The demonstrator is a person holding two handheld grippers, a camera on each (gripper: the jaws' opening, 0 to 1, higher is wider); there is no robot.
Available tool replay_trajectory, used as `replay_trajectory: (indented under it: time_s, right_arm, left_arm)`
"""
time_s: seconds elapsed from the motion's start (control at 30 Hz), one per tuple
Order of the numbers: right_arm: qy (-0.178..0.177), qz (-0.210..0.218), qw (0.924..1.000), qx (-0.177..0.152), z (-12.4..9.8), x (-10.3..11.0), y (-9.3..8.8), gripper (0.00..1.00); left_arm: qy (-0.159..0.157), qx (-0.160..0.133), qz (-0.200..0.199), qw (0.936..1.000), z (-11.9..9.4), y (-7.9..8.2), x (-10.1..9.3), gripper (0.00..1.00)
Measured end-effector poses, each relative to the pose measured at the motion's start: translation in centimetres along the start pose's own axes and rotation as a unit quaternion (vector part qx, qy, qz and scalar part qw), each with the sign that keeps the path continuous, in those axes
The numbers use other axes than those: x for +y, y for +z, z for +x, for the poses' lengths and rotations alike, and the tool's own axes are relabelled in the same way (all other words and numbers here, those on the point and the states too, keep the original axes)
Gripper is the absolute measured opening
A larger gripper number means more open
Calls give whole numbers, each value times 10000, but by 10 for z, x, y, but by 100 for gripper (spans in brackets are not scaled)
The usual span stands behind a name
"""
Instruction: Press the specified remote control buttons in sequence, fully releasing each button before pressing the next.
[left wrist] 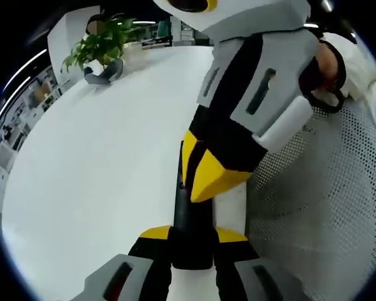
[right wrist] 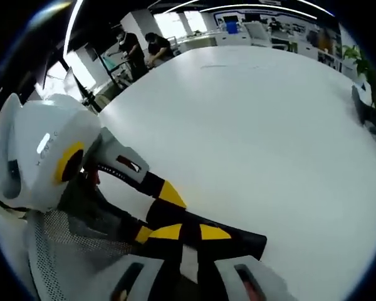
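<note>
The slim black remote [left wrist: 191, 216] lies on the smooth white table [left wrist: 94, 182], pinched by the left gripper [left wrist: 193, 241]; the right gripper [left wrist: 210, 179] (yellow-tipped, closed) presses its top; no legible writing.

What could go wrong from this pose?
1. The right hand-held gripper has its broad yellow tip on the remote. The buttons are hidden beneath it, so it may catch a neighbouring button or not fully release.
2. The left hand-held gripper clamps the remote near one end. A press further along could tilt or slide it in the grip.
3. Both grippers cover much of the remote, which may break the keep-visible requirement.
</note>
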State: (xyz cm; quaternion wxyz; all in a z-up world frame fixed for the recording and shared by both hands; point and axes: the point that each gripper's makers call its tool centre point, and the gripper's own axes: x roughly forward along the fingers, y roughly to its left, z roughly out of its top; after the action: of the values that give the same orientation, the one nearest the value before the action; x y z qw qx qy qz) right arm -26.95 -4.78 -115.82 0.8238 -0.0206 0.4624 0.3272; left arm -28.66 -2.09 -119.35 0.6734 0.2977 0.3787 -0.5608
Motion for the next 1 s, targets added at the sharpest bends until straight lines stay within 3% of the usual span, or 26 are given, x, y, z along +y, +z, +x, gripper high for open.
replay_trajectory:
  time_s: [0.13, 0.27, 0.4, 0.63, 0.8, 1.0]
  right_arm:
    - [-474, -121, 9981, -371, -18, -18, 12, 15]
    - [-645, 23, 9952, -742, -34, -28, 22, 22]
    - [-885, 22, 9927, -823, -48, -38, 19, 26]
    - [-1267, 177, 9815, -1425, -76, -56, 28, 39]
    - [-1495, 35, 9723, -1797, -90, -61, 34, 52]
    - [-1656, -20, 9665, -1961, -96, -64, 35, 63]
  left_arm:
    - [52, 5, -71, 10000, 0, 1, 0, 24]
    - [64, 6, -57, 10000, 0, 1, 0, 24]
    - [66, -6, 4, 10000, 0, 0, 0, 24]
    - [50, -100, 84, 9999, 1, 1, 0, 24]
    - [23, -59, 131, 9999, 1, 1, -1, 24]
    - [-6, -150, 177, 9997, 0, 1, 0, 24]
